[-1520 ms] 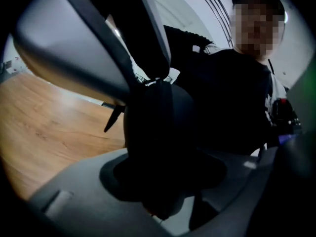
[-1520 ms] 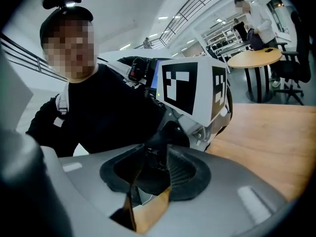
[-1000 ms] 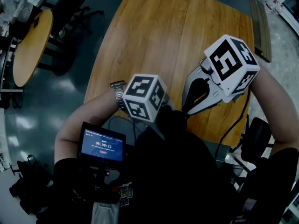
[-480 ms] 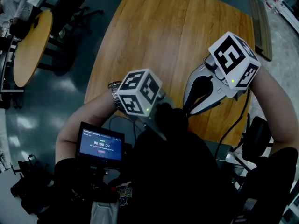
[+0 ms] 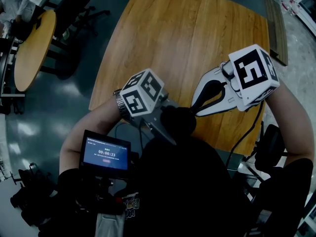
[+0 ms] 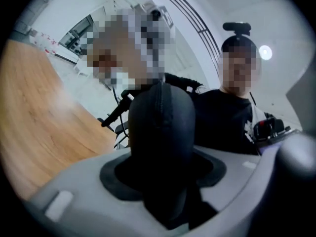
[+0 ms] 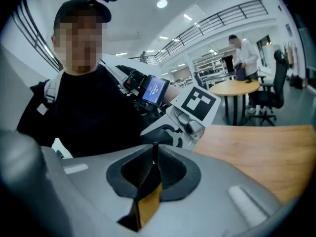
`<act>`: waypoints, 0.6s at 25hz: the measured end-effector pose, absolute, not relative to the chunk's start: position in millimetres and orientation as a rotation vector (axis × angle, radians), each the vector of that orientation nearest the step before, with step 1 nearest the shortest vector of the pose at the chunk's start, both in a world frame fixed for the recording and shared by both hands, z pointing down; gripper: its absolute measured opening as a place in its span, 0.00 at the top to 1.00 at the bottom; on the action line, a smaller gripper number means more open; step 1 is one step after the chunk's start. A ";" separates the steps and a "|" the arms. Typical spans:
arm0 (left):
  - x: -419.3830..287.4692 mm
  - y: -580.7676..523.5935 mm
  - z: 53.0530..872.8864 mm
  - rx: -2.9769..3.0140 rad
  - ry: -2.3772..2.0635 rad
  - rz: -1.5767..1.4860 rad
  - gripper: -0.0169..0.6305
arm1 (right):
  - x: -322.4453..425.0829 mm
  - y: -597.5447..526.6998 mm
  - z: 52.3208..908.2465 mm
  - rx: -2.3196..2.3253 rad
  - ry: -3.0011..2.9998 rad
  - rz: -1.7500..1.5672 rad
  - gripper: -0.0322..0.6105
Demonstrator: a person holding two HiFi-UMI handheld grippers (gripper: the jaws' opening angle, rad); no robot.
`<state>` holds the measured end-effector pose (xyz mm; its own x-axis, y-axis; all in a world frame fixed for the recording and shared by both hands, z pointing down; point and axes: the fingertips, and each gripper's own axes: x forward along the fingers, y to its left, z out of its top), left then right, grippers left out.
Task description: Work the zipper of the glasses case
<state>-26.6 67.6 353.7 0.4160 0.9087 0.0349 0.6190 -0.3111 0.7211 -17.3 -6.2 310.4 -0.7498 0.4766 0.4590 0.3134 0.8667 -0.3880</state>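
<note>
**Two grippers, one case held off the table**

Left gripper clamps the black glasses case across its width, jaws spread wide and pressed on both flanks. In the left gripper view the case stands straight out between the jaws, so its long axis runs along the line that gripper points. The case hangs close to the person's chest, over the near edge of the wooden table and touching nothing but the grippers.

Right gripper comes in from the right and angles down, with its tips at the case's right end. Its jaws have just been closing and now stand almost together. A thin dark sliver with a small knob pokes out between them, which I take to be the zipper pull, though it is too small to be sure.

The coming move turns on that axis. The pull likely has to travel along the case's length, toward or away from the left gripper. Being at the pull, the right gripper is best placed to draw it while the left braces the case.
</note>
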 end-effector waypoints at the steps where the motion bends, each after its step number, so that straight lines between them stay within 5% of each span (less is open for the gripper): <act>1: -25.1 64.1 350.5 2.038 1.271 0.549 0.58 | -17.5 -10.0 307.6 -0.525 -2.507 0.353 0.90; 15: -26.3 60.3 323.3 1.956 1.291 0.392 0.58 | -20.5 -14.6 293.2 -0.322 -2.606 0.042 0.90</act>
<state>-26.3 60.3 323.3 0.4451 0.8841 -0.1422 0.6554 -0.2134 0.7245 -20.5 -14.6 293.2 -0.8418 0.2352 0.4859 0.2193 0.9715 -0.0903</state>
